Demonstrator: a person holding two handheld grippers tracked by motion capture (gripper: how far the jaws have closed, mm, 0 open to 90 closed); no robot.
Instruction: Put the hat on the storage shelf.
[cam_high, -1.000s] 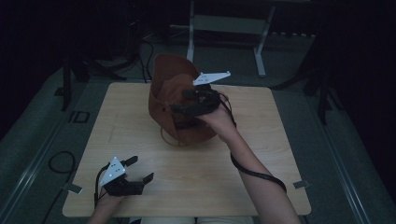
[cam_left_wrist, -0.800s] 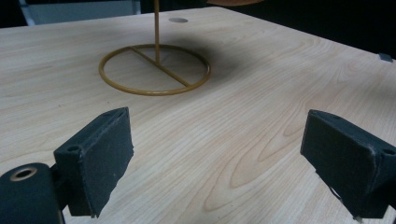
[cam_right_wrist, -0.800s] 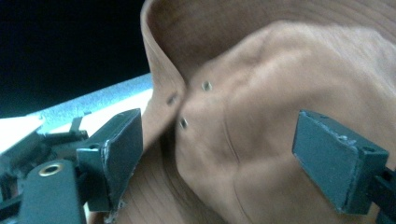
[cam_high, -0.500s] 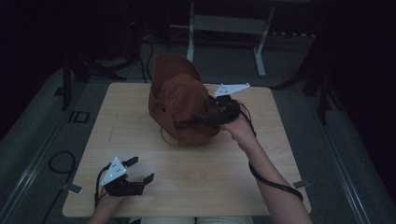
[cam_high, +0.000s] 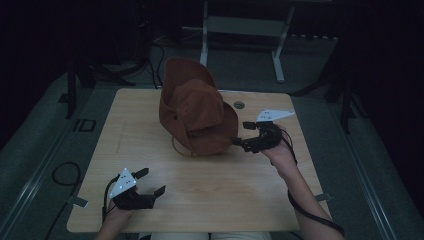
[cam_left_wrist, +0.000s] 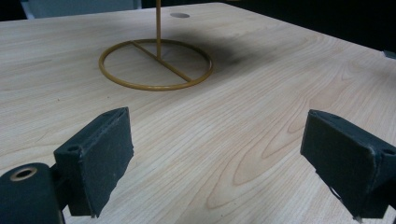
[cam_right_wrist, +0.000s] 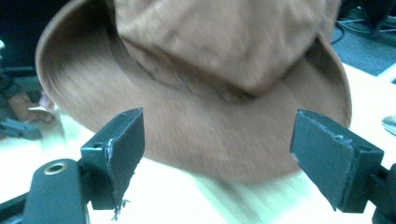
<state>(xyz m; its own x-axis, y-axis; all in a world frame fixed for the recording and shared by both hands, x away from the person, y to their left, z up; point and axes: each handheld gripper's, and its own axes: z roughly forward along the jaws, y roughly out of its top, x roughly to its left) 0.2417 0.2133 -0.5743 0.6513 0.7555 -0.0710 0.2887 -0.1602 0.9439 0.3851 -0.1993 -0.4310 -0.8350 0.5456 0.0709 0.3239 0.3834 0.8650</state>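
Brown brimmed hat (cam_high: 197, 112) perches tilted on its stand, both grippers (cam_high: 243, 136) (cam_high: 150, 183) spread apart.

Counted on the table (cam_high: 210, 200): 1 brown hat (cam_high: 197, 112), 1 thin wire stand (cam_left_wrist: 156, 63) w/ ring base, 1 small round hole (cam_high: 239, 105) in the tabletop. Also 2 grippers, left gripper (cam_high: 150, 182) & right gripper (cam_high: 241, 134), each w/ 2 black jaws & 1 grey plate.
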